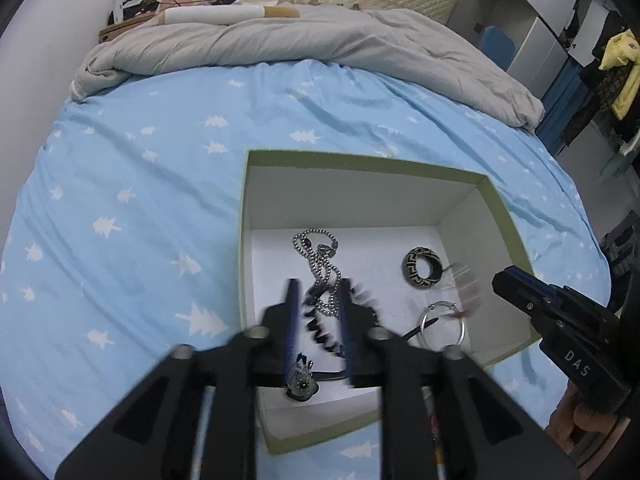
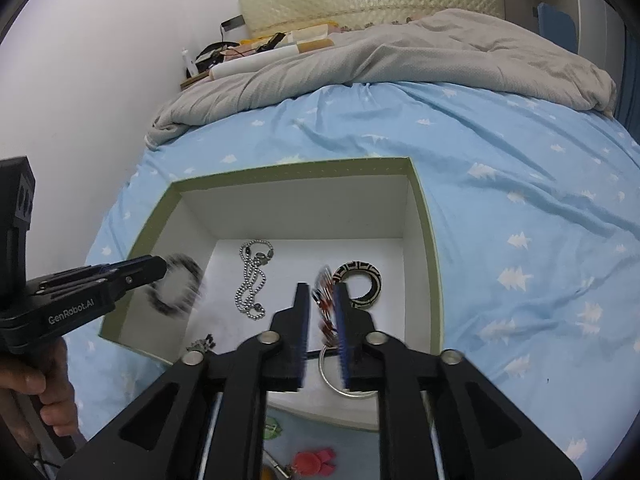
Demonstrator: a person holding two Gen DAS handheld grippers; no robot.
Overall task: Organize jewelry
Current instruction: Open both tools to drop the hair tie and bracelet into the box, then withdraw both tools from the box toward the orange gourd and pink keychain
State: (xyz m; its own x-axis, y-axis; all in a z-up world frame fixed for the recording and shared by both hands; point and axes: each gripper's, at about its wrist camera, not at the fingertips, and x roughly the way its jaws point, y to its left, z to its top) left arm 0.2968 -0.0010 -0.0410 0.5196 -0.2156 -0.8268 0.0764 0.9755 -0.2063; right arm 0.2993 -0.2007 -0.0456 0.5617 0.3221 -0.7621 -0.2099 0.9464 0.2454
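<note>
A white box with a green rim (image 1: 360,164) lies open on the blue sheet. Inside are a silver bead chain (image 1: 320,264), a black-and-cream patterned bangle (image 1: 422,268) and a small dark brooch (image 1: 300,384). My left gripper (image 1: 318,286) hangs over the box's left half, jaws apart, with a blurred black spiky bracelet (image 2: 176,288) loose at its tips. My right gripper (image 2: 321,290) is over the right half, also parted. A blurred red-beaded piece (image 2: 326,308) on a silver hoop (image 2: 332,376) lies between its fingers, and they do not press on it.
A crumpled grey duvet (image 1: 280,40) covers the far half of the bed, with pillows and a padded headboard behind. On the sheet in front of the box lie a pink trinket (image 2: 314,462) and a green one (image 2: 272,428). A hand (image 2: 40,384) holds the left gripper's handle.
</note>
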